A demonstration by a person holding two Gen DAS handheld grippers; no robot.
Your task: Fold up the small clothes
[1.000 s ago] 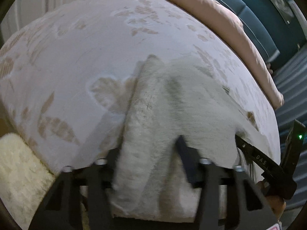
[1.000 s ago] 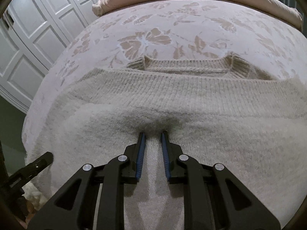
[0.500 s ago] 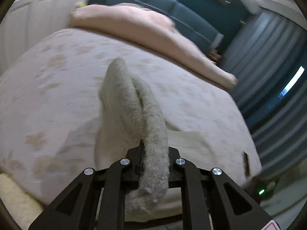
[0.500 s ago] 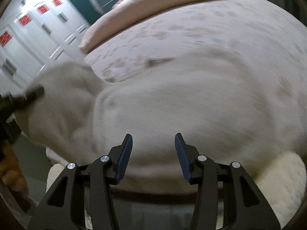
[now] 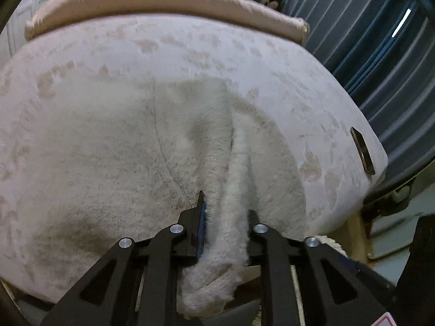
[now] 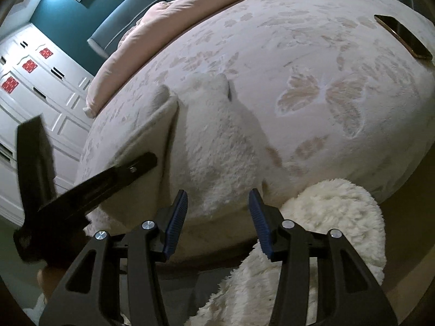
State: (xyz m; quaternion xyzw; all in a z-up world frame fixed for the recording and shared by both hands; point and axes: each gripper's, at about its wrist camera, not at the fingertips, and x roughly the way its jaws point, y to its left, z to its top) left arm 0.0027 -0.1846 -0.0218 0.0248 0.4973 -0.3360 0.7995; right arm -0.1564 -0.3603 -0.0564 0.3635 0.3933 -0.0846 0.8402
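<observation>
A cream knit sweater (image 5: 114, 146) lies on the bed with the floral cover (image 5: 190, 51). My left gripper (image 5: 225, 212) is shut on a bunched fold of the sweater (image 5: 225, 231), which hangs down between the jaws. In the right wrist view the sweater (image 6: 217, 146) lies near the bed's front edge, with one side lifted by my left gripper (image 6: 146, 163). My right gripper (image 6: 218, 212) is open and empty, just in front of the sweater's near edge.
A phone (image 6: 402, 36) lies on the bed at the far right; it also shows in the left wrist view (image 5: 363, 150). A fluffy white rug (image 6: 326, 233) lies below the bed edge. A pink duvet (image 5: 163, 2) is at the head, white wardrobe doors (image 6: 35, 87) at left.
My left gripper closed on the sweater's side and carried it over towards the right. My right gripper let go of the sweater, opened and pulled back off the bed edge.
</observation>
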